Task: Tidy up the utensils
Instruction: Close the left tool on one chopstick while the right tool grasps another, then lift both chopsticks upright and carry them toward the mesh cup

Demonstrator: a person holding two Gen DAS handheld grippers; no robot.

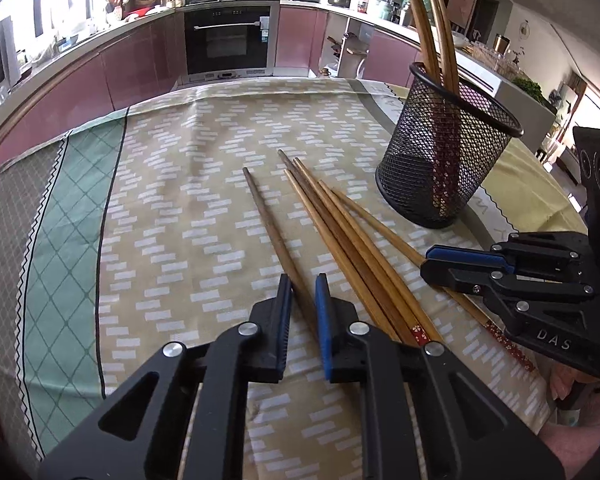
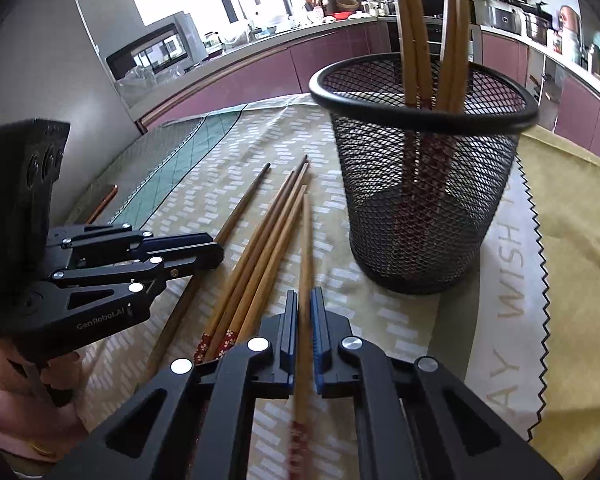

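Note:
Several wooden chopsticks (image 1: 340, 232) lie loose on the patterned tablecloth (image 1: 172, 184). A black mesh cup (image 1: 440, 160) stands to their right, upright, with several chopsticks (image 1: 424, 28) leaning in it. My left gripper (image 1: 303, 278) is shut on a darker brown chopstick (image 1: 264, 216) that lies apart on the left of the bunch. My right gripper (image 2: 304, 292) is shut on the rightmost chopstick (image 2: 307, 232), its tip pointing toward the cup (image 2: 420, 200). Both chopsticks rest low against the cloth. The left gripper (image 2: 218, 249) shows at the left of the right wrist view.
The table's far edge faces pink kitchen cabinets and an oven (image 1: 228, 40). A microwave (image 2: 152, 52) sits on the counter to the left. A copper-coloured rod (image 2: 104, 200) lies near the table's left edge. A person's hand (image 2: 20, 420) holds the left gripper.

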